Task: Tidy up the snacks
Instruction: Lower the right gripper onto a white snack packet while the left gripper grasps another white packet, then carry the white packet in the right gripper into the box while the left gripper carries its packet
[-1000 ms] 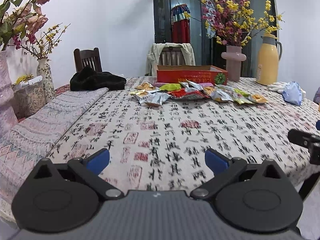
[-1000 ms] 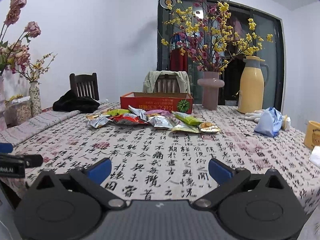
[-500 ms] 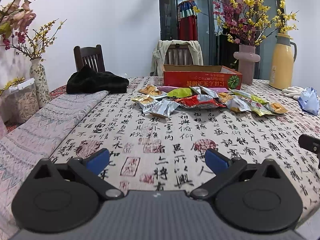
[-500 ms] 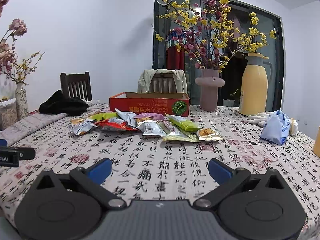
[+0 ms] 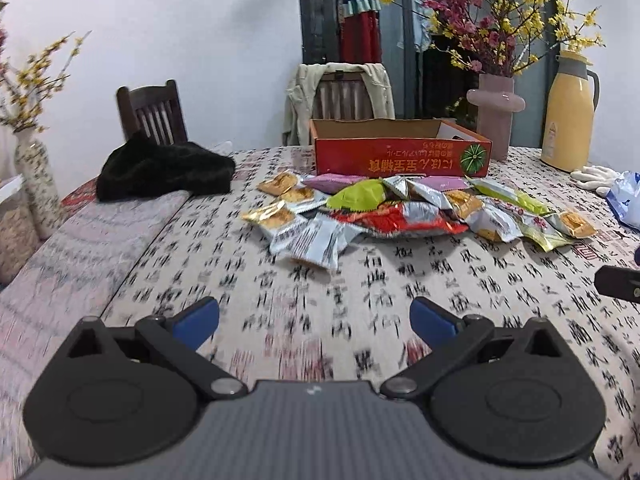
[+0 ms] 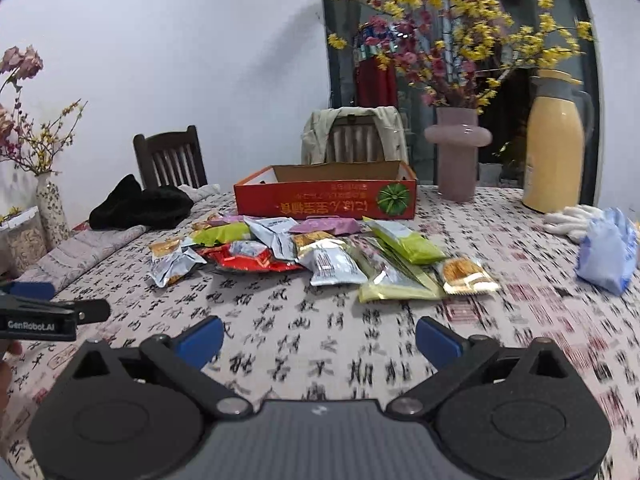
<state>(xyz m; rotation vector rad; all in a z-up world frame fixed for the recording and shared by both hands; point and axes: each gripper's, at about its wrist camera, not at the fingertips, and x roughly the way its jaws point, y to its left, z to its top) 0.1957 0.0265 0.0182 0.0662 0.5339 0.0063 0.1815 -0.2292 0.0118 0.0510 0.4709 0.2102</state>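
My left gripper [image 5: 314,320] hangs over the tablecloth [image 5: 240,280] with its blue fingers [image 5: 196,322] spread wide, nothing between them. My right gripper [image 6: 318,340] is just as released, fingers apart over bare cloth.

The snacks [image 5: 400,212] lie ahead of both pairs of fingers, well beyond the tips, in a loose heap whose long axis runs left to right across the table. At the left end, ahead of my left fingers, a silver packet [image 5: 316,240] points its end toward me, with golden packets [image 5: 272,216] just behind it. In the middle a red packet [image 5: 392,220] lies crosswise with a lime one [image 5: 360,196] resting on it. To the right, ahead of my right fingers, a long green pouch [image 6: 404,240] slants toward the box, beside a silver packet [image 6: 336,266] and a golden one [image 6: 466,276] at the right end.

Just behind the heap stands the red box [image 5: 400,156], open-topped, its long side facing me; I cannot tell what is inside.
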